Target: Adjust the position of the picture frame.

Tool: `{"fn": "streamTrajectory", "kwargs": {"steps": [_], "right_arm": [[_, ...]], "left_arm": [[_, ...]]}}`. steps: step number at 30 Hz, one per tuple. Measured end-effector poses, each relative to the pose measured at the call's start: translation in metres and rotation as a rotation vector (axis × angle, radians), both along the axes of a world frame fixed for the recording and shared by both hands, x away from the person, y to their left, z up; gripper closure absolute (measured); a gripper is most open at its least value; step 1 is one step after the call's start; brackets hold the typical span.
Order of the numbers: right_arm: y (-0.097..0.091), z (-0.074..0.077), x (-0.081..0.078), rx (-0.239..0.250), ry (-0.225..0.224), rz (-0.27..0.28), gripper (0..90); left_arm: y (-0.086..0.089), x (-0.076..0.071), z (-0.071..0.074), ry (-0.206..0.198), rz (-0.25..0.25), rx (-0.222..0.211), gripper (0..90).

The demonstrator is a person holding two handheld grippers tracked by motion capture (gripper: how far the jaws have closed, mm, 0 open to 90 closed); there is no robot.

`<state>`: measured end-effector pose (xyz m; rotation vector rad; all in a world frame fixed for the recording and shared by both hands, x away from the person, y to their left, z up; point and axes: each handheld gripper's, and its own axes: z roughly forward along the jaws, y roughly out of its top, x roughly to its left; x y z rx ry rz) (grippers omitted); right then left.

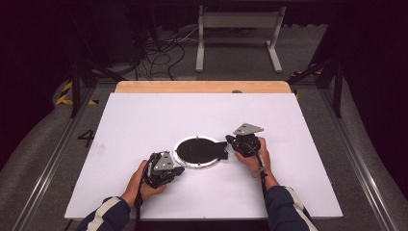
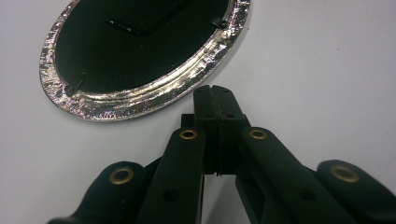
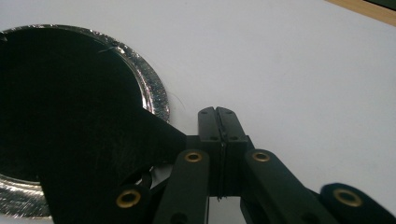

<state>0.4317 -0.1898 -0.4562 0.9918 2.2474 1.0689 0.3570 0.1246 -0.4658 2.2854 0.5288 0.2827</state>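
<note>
A painted "4" on the floor (image 1: 86,138) left of the table.

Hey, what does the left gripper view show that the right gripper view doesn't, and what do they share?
Left gripper view: the foil-rimmed plate's near rim in full, and a thin dark strip lying on its black inside.

Right gripper view: a black flap running off the plate over the rim to the right gripper, and the wooden table edge.

Both: the plate, the white tabletop, and shut jaws; the left gripper holds nothing.
</note>
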Motion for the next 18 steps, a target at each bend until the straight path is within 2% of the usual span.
{"fn": "streamTrajectory", "kwargs": {"steps": [3, 6, 10, 14, 18], "right_arm": [[0.0035, -0.0002, 0.0027, 0.010, 0.003, -0.010, 89.9], [0.0057, -0.0032, 0.0044, -0.012, 0.018, -0.007, 90.0], [0.0058, -0.0033, 0.0044, -0.018, 0.019, 0.001, 90.0], [0.0059, -0.0036, 0.0028, -0.021, 0.043, 0.058, 90.0], [0.0073, -0.0037, -0.0005, -0.040, 0.038, 0.100, 90.0]], "left_arm": [[-0.0014, 0.0015, -0.0002, -0.004, 0.000, -0.002, 89.9], [-0.0025, 0.0022, 0.0000, -0.011, 0.002, 0.007, 90.0], [-0.0029, 0.0025, 0.0000, -0.024, 0.012, 0.016, 89.9], [-0.0007, 0.0044, -0.0002, -0.027, 0.021, 0.020, 89.9], [-0.0005, 0.0045, 0.0000, -0.034, 0.020, 0.028, 89.8]]}}
